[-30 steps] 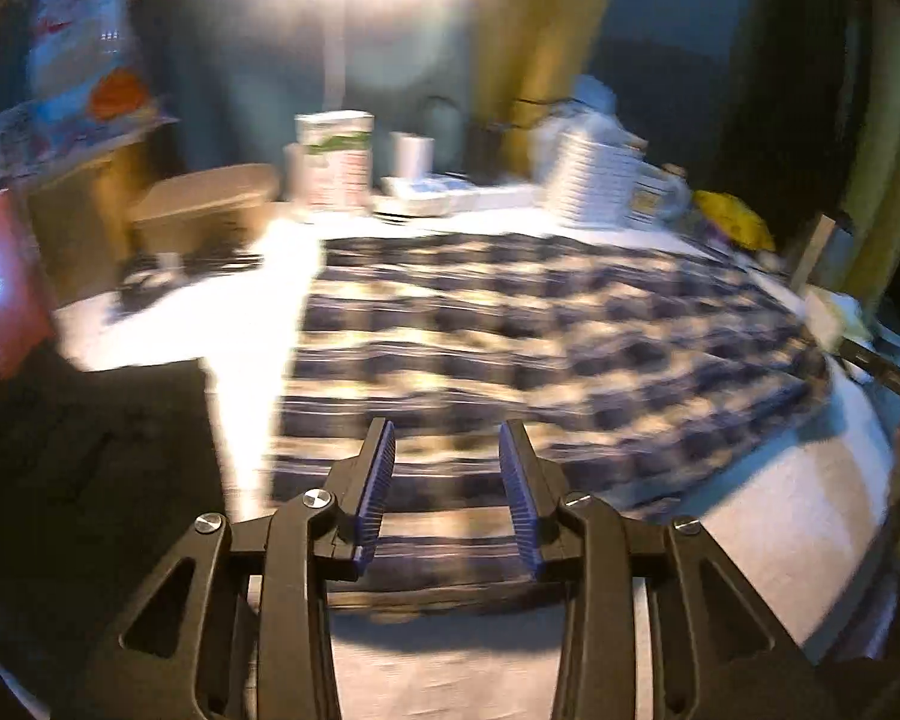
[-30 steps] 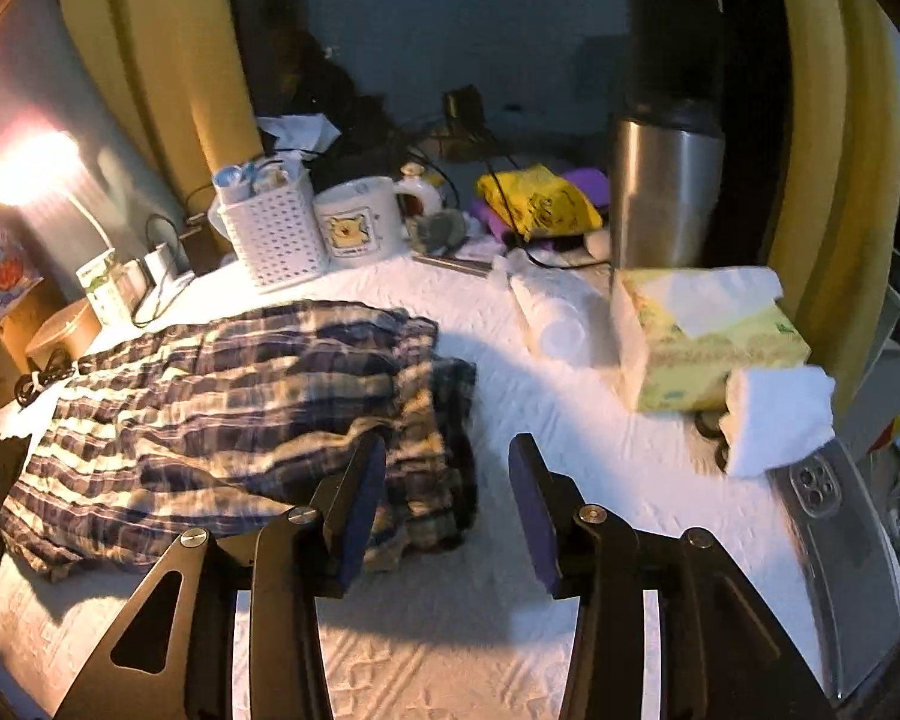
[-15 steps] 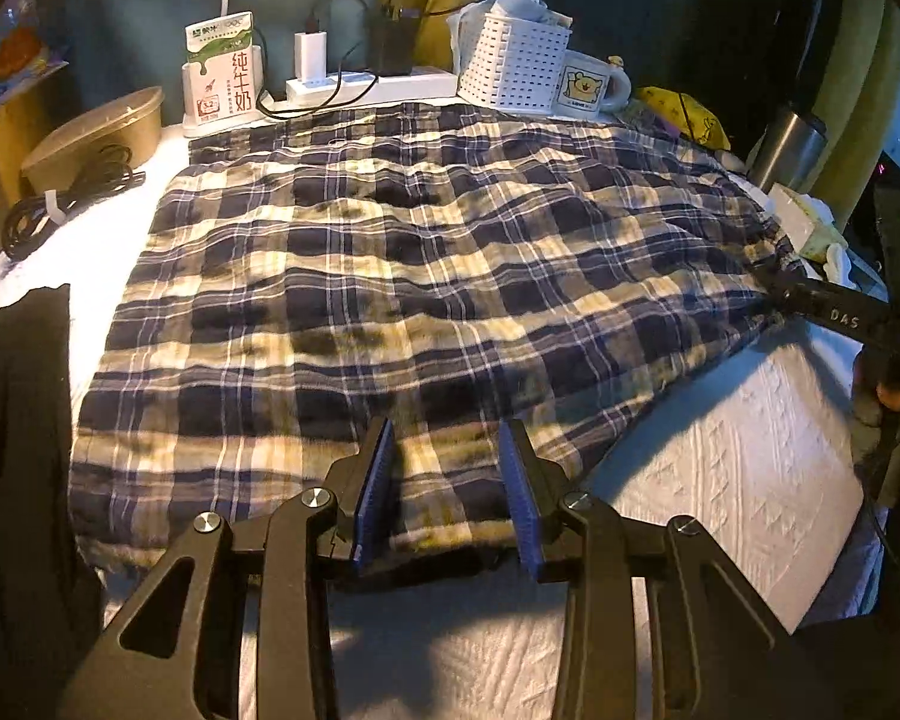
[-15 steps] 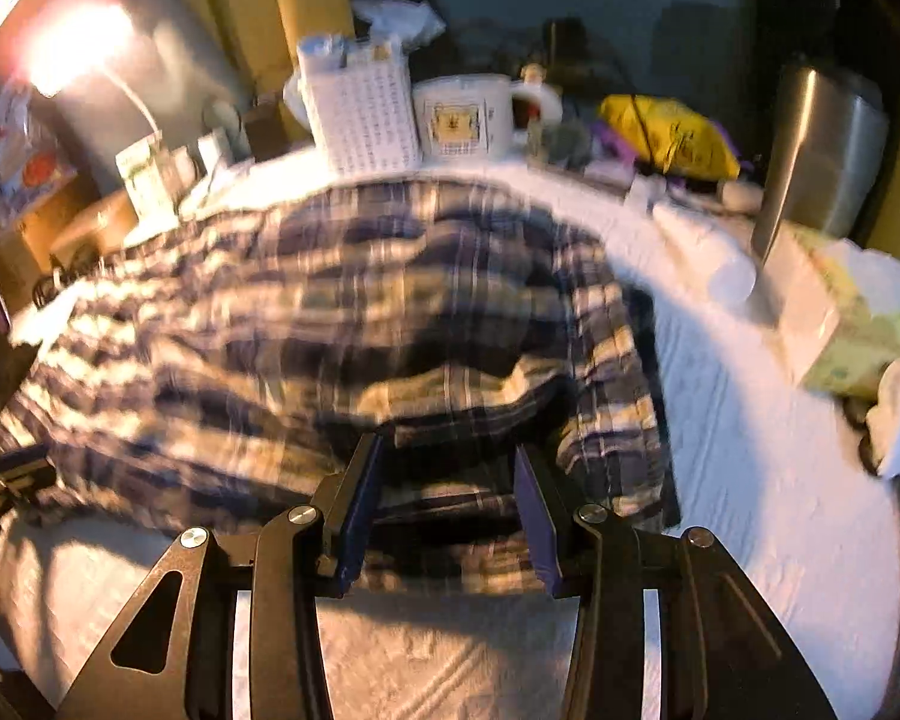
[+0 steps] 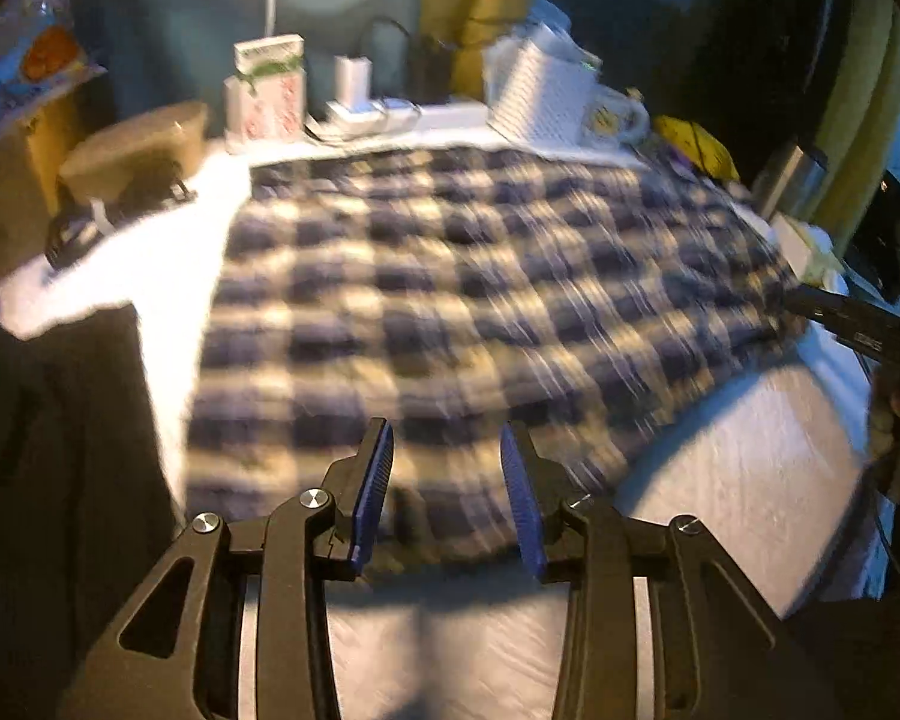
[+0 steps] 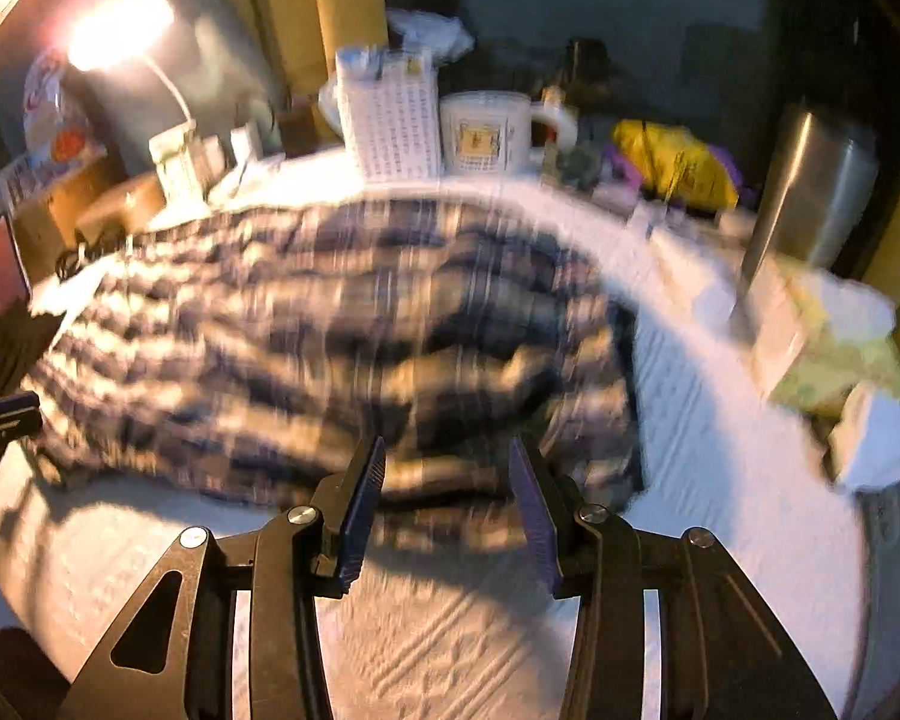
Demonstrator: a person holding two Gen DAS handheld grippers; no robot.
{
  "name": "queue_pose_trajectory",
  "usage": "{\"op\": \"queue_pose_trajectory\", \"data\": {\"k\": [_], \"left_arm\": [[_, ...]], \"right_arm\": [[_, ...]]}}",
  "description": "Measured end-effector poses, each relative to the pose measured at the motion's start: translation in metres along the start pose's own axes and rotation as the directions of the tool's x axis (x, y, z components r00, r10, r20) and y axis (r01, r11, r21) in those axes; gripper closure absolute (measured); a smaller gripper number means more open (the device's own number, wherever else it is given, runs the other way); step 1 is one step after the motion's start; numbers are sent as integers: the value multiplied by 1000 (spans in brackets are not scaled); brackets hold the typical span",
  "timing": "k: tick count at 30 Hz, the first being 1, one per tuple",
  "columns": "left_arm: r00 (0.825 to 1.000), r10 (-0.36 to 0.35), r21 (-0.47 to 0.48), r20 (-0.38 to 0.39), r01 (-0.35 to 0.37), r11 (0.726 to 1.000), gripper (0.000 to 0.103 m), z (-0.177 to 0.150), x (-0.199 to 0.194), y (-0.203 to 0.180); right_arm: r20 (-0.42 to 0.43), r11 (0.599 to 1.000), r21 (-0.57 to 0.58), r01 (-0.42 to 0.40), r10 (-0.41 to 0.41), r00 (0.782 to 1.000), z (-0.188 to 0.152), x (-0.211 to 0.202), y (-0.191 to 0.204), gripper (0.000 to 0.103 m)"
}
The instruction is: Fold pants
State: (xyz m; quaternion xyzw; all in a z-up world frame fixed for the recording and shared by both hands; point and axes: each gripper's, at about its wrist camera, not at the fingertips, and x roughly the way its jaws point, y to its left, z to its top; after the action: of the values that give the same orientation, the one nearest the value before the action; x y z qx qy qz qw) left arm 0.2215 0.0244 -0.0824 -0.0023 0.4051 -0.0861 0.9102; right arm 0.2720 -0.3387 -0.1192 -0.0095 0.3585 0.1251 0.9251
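Observation:
The plaid pants (image 5: 462, 300) lie spread on the white table cover, blue and cream checked, blurred by motion. My left gripper (image 5: 447, 495) is open over the near hem of the cloth, with nothing between its blue pads. In the right wrist view the pants (image 6: 330, 330) lie bunched and rumpled at the waist end. My right gripper (image 6: 447, 510) is open at the near edge of that bunched end, empty. The right gripper also shows at the right edge of the left wrist view (image 5: 858, 330).
A white basket (image 5: 540, 90), a mug (image 5: 612, 114), a milk carton (image 5: 267, 93) and a power strip stand along the far edge. A steel tumbler (image 6: 810, 192), a tissue box (image 6: 828, 348) and a yellow bag (image 6: 672, 162) sit right. Dark cloth (image 5: 48, 450) lies left.
Both grippers have drawn back a little from the pants and tilted; both views are now blurred. Both grippers stay open and the cloth has not been lifted.

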Motion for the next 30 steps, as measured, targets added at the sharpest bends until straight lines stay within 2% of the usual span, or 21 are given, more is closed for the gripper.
{"op": "queue_pose_trajectory", "data": {"k": [3, 7, 12, 15, 19, 24, 30], "left_arm": [[999, 26, 7, 18, -27, 1000, 66, 22, 9, 10], [998, 25, 39, 54, -27, 999, 66, 51, 23, 15], [998, 22, 86, 57, -27, 996, 66, 82, 49, 20], [999, 29, 93, 19, -31, 995, 66, 94, 75, 29], [998, 56, 62, -42, -53, 997, 66, 101, 107, 44], [996, 89, 74, -10, -88, 993, 66, 104, 116, 52], [994, 110, 32, -26, -109, 994, 66, 113, 114, 60]], "right_arm": [[51, 1000, 10, 14, -15, 999, 18, 0, 0, 58], [69, 1000, 4, 20, -21, 997, 41, 17, 3, 58], [34, 1000, -7, 16, -16, 999, 61, 52, 7, 58], [-12, 999, -10, 35, -35, 999, 67, 77, 7, 58], [-76, 998, -5, 61, -61, 995, 68, 106, 5, 58], [-63, 998, -4, 66, -66, 996, 74, 117, 5, 58], [-62, 997, 5, 78, -78, 995, 81, 123, 5, 58]]}}
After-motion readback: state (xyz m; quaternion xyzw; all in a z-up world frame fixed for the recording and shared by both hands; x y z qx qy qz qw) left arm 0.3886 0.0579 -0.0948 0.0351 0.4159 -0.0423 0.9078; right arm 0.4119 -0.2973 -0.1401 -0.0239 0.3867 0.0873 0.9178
